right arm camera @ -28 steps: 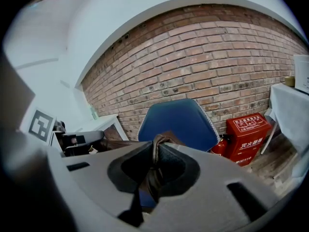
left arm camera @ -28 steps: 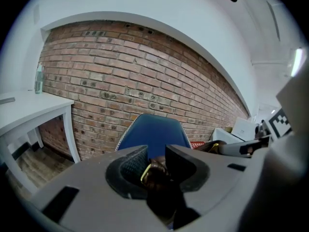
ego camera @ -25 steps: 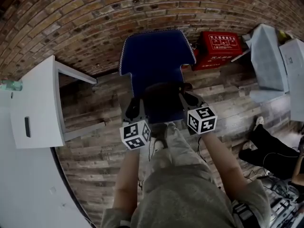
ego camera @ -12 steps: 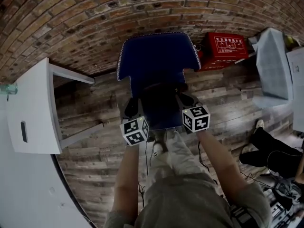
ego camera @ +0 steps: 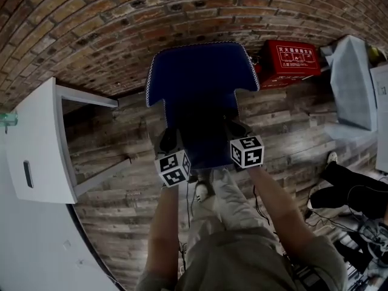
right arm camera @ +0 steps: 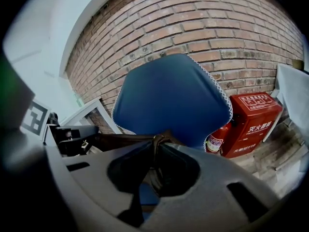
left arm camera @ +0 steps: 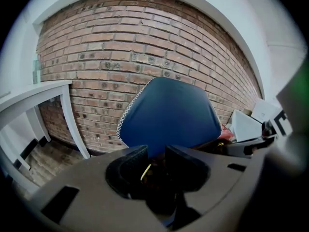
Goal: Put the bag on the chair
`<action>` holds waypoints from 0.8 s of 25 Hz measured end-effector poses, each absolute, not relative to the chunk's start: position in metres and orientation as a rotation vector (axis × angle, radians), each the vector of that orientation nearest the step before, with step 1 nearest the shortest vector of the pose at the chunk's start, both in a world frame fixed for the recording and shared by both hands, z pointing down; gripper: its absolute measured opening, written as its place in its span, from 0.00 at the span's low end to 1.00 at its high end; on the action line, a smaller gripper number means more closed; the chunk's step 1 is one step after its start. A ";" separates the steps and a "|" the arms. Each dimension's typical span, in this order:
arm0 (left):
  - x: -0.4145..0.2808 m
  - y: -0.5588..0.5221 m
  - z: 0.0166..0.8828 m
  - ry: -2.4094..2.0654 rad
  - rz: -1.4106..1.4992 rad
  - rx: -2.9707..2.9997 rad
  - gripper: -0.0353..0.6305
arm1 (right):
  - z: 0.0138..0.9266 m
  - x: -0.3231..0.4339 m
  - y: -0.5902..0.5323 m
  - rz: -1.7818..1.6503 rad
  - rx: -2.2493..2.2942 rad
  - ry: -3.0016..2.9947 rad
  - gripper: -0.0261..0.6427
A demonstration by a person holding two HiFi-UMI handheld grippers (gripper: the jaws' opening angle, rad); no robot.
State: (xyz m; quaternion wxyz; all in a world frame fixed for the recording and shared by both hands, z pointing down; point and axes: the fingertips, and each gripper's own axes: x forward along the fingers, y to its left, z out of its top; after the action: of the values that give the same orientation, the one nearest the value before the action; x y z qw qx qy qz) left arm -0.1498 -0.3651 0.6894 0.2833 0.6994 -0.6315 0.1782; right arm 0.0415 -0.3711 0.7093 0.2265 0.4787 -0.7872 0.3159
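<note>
Over the seat of one blue chair, in the head view, one dark bag is held between the left gripper and right gripper, plank floor lying open either side before a brick wall. By the left gripper view, the jaws are clamped on the bag's dark edge. By the right gripper view, the jaws are pinched on its brown strap.

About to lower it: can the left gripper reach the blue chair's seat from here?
Probably yes: the left gripper, jaws shut on the dark bag, hangs right by the seat, nothing between.
</note>
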 end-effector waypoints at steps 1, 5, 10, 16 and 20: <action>-0.149 -0.366 0.692 -1.688 0.477 1.874 0.21 | 0.713 0.043 -0.372 0.877 1.325 -2.162 0.08; -0.146 -0.369 0.700 -1.684 0.472 1.876 0.22 | 0.728 0.050 -0.373 0.890 1.350 -2.124 0.08; -0.146 -0.367 0.717 -1.676 0.490 1.845 0.22 | 0.741 0.055 -0.379 0.900 1.373 -2.099 0.08; -0.147 -0.368 0.728 -1.686 0.491 1.808 0.22 | 0.748 0.059 -0.385 0.893 1.371 -2.083 0.08; -0.149 -0.370 0.726 -1.686 0.477 1.799 0.23 | 0.748 0.059 -0.386 0.907 1.382 -2.072 0.08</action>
State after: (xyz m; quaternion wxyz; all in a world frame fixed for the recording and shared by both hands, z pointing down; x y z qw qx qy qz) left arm -0.1489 -0.3700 0.7260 0.3102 0.6810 -0.6383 0.1804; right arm 0.0585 -0.3859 0.7478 0.2431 0.5059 -0.7581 0.3319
